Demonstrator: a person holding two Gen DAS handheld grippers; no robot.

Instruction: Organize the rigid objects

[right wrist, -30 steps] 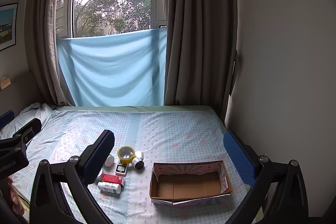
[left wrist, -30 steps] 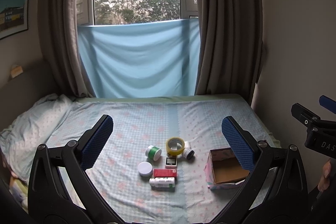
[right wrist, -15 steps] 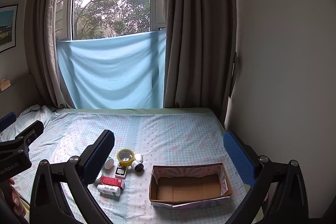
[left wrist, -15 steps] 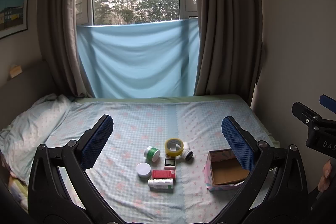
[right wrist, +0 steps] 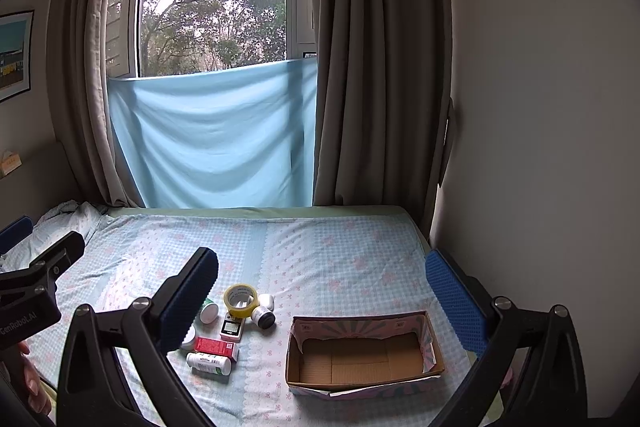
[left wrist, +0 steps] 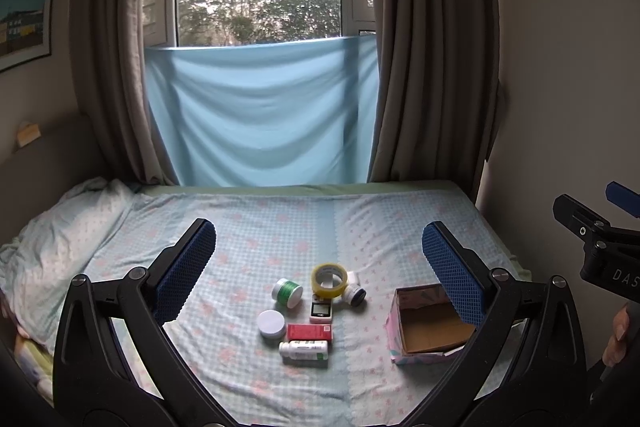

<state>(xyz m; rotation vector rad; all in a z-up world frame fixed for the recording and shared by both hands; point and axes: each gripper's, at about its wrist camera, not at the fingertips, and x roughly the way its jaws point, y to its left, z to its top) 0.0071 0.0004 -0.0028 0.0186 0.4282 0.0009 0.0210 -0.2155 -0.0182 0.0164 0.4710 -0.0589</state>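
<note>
Near the bed's front edge I hold both the left gripper and right gripper aloft with jaws spread and empty, nothing yet sorted: tape roll, red carton and pill bottle lie clustered beside the empty cardboard box.

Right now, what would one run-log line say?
left gripper: open, empty | right gripper: open, empty | cardboard box: empty | tape roll, white bottle, red box: on bed

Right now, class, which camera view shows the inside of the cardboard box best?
The right wrist view: the cardboard box lies unobstructed, its whole brown floor visible and bare. In the left wrist view the box is partly hidden behind a blue pad.
</note>
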